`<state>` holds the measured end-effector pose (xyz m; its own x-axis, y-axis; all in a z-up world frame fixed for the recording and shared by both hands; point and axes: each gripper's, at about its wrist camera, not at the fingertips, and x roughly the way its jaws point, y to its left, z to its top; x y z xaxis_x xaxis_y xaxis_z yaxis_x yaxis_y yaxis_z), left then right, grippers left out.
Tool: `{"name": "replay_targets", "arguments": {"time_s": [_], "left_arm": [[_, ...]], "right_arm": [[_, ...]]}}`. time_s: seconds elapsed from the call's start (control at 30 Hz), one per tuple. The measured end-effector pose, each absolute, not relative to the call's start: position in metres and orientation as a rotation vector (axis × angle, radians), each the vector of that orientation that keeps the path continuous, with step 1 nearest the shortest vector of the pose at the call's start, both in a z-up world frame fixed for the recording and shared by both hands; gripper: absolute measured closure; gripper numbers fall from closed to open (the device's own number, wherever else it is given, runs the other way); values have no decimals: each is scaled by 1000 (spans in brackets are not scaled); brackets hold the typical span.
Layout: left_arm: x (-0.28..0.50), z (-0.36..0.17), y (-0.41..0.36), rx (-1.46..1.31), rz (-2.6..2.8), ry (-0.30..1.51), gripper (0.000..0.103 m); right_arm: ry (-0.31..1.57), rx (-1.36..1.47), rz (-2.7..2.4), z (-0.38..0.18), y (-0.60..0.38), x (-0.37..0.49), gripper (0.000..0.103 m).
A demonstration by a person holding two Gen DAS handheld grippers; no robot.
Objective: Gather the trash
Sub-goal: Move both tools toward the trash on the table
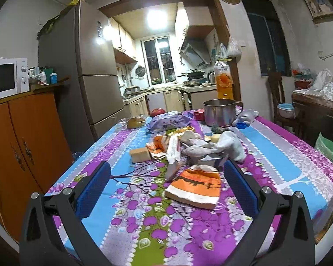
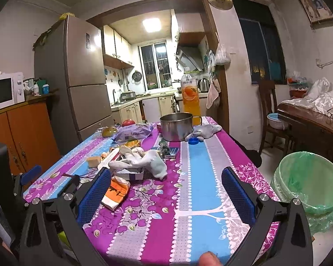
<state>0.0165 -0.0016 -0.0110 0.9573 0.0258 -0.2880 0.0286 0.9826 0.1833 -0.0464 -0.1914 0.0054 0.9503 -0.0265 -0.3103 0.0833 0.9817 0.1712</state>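
Observation:
An orange and white wrapper (image 1: 194, 186) lies on the table between my left gripper's open fingers; it also shows in the right wrist view (image 2: 116, 191). Behind it is a heap of trash: a white tube wrapper (image 1: 173, 149), crumpled grey-white cloth (image 1: 215, 147) and a small box (image 2: 131, 174). My left gripper (image 1: 166, 177) is open and empty, just above the tabletop. My right gripper (image 2: 166, 179) is open and empty over the table's right half. A bin with a green liner (image 2: 308, 184) stands on the floor to the right of the table.
A steel pot (image 2: 176, 126), an orange juice bottle (image 2: 189, 95), a blue cap (image 2: 193, 141), a purple packet (image 1: 168, 122), an apple (image 2: 128, 123) and a tan block (image 1: 140, 154) are on the table (image 2: 195, 199). An orange cabinet (image 1: 22, 139) stands left, a chair (image 2: 270, 110) right.

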Motion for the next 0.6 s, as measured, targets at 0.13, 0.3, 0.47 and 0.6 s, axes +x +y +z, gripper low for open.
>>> {"name": "replay_targets", "arguments": {"time_s": [0.13,0.3,0.47,0.6], "left_arm": [[30,-6,15,164,63,304,5],[46,-4,31,192,102,328,5],[64,-4,53,185,139,377,5],[78,0,69,177,140,405,8]], "right_arm": [[356,197,-51,1,-202,-34,4],[389,168,-69,-2,-206,-19,4],[365,105,-47,5,-203,-5,4],[374,109,-12,12,-205,11,4]]}}
